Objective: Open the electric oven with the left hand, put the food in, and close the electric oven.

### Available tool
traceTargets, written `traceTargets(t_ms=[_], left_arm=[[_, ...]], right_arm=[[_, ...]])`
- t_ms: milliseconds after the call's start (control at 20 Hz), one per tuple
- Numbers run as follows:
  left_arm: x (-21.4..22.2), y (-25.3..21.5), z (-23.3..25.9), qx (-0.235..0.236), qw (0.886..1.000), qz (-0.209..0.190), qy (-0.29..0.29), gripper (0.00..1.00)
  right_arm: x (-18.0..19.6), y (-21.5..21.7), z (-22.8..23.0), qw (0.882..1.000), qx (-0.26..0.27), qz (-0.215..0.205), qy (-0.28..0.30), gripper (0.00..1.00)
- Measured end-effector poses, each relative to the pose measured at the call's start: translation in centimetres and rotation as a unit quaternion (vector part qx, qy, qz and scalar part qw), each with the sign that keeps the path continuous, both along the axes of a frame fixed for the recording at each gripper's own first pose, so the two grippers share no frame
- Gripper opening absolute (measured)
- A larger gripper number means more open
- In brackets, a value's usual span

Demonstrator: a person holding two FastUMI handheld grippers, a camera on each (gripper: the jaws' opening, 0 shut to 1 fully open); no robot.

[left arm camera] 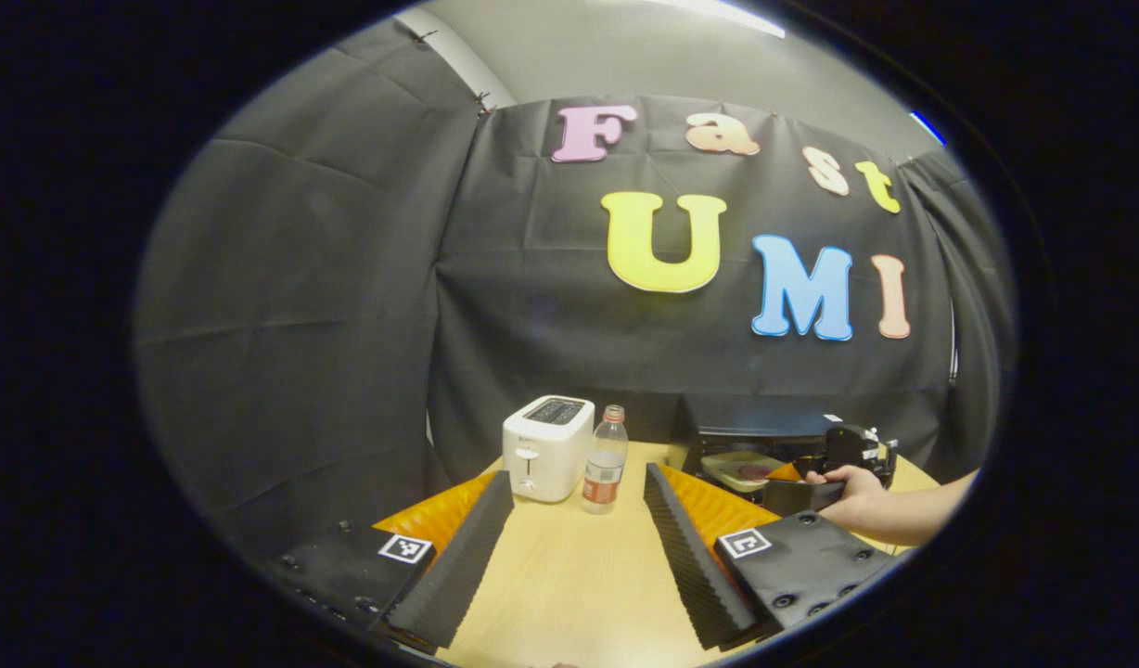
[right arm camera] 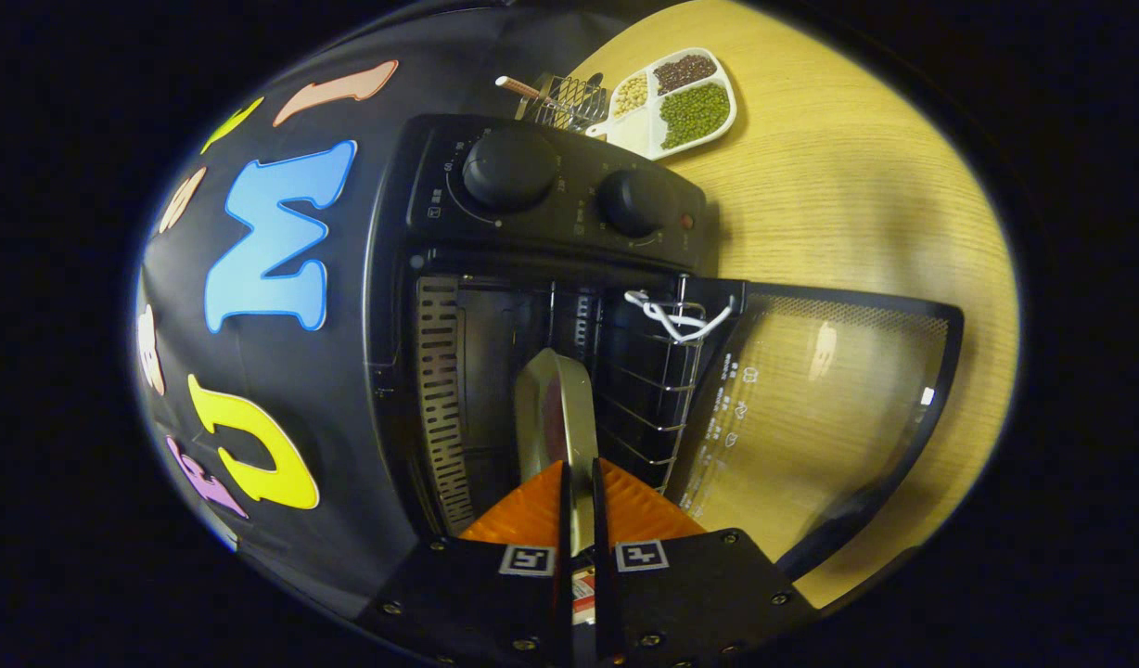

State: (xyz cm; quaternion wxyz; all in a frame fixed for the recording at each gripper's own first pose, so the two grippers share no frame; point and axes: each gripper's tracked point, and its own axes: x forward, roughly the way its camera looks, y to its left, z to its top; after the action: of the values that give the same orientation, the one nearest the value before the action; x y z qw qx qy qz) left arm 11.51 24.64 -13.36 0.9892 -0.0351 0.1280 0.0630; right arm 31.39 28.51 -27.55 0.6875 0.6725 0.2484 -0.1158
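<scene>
Two hand-held grippers are at work. Left hand-held gripper [left arm camera: 579, 547] hovers spread wide over bare counter [left arm camera: 579, 594], with a toaster [left arm camera: 548, 447] and bottle [left arm camera: 606, 459] beyond its tips. Toward the counter's right edge, the oven [right arm camera: 532, 278] stands with its door [right arm camera: 811, 408] swung fully open. Right hand-held gripper [right arm camera: 579, 501], clenched on the plate [right arm camera: 556, 417] rim, holds it edge-on inside the oven mouth beside the rack [right arm camera: 644, 390].

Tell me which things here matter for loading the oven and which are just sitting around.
For the job: electric oven, its open glass door, the plate of food gripped by the right gripper, left gripper.

Lying about: toaster, water bottle, divided dish of beans, wire rack.
</scene>
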Motion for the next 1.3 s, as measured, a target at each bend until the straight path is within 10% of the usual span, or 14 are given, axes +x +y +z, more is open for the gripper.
traceTargets(t_ms=[150,400,850,1300], left_arm=[[0.8,-1.1,-0.5,-0.002,1.0,-0.012,0.001,1.0],[2.4,-4.7,-0.8,-0.014,0.999,-0.047,0.002,0.97],[4.2,-12.9,-5.2,-0.044,0.992,-0.112,0.04,1.0],[3.9,-21.5,-14.9,-0.068,0.973,-0.162,0.147,1.0]], right_arm=[[-0.8,1.3,1.0,0.999,0.005,0.04,-0.031,0.28],[-3.2,1.3,3.0,0.991,-0.031,0.112,-0.058,0.98],[-10.4,-3.1,7.6,0.939,-0.215,0.233,-0.134,0.98],[-16.5,-13.0,9.5,0.872,-0.4,0.245,-0.139,0.98]])
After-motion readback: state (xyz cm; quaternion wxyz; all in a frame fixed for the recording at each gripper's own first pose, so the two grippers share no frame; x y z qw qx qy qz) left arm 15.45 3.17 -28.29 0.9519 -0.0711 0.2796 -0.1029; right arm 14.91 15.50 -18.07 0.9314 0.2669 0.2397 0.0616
